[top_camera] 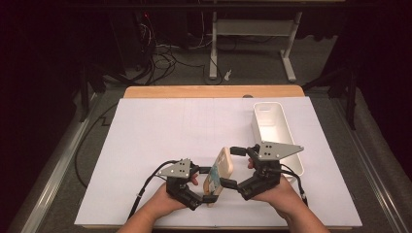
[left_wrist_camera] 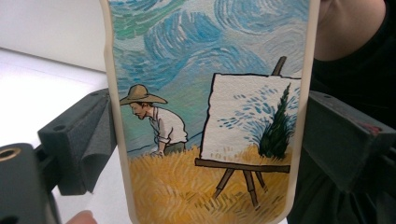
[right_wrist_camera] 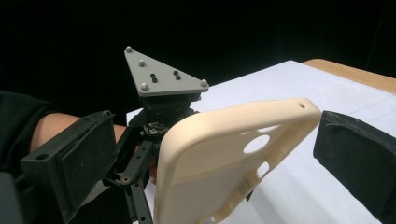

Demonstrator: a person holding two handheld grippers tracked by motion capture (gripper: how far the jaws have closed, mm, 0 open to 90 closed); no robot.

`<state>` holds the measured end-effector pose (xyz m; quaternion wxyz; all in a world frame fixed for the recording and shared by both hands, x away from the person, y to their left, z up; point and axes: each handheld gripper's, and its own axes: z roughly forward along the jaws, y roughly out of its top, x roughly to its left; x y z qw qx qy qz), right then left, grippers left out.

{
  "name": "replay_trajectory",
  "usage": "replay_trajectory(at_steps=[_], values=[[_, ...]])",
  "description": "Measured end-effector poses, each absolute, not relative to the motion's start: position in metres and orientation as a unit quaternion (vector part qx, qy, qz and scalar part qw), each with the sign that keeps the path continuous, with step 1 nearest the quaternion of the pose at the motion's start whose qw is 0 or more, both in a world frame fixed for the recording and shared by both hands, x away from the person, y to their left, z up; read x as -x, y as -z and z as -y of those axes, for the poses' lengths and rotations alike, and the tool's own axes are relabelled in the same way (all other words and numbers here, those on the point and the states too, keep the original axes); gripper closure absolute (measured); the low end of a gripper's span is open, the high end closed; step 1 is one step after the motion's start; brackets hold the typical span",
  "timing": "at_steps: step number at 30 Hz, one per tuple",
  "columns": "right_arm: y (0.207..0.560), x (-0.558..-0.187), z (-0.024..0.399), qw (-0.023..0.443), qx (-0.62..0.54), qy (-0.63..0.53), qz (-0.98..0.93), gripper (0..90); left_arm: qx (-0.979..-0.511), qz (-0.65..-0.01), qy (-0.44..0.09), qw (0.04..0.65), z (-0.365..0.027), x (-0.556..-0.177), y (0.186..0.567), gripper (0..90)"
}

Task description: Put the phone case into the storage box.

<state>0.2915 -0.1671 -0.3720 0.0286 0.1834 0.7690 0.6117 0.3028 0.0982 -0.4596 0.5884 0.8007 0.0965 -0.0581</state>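
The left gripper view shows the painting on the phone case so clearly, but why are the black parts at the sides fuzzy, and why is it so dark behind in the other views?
Left gripper view: the phone case is sharp, the near jaws soft. Right gripper view: black background, lit table. High view: bright table, dim floor.

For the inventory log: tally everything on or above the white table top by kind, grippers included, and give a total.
Phone case: 1, held up off the table, painted scene on its back
White bin: 1, on the right side
Grippers: 2, left gripper and right gripper, one at each side of the case
Total: 4
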Motion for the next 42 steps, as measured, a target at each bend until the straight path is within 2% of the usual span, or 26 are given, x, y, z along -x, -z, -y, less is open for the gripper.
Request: replay_trajectory(at_steps=[42], values=[[0.3736,-0.2908,0.1614,0.011,-0.170,-0.622,-0.765,0.0,-0.793,-0.063,0.096,0.598,-0.0988,-0.2995,0.4576,10.4]])
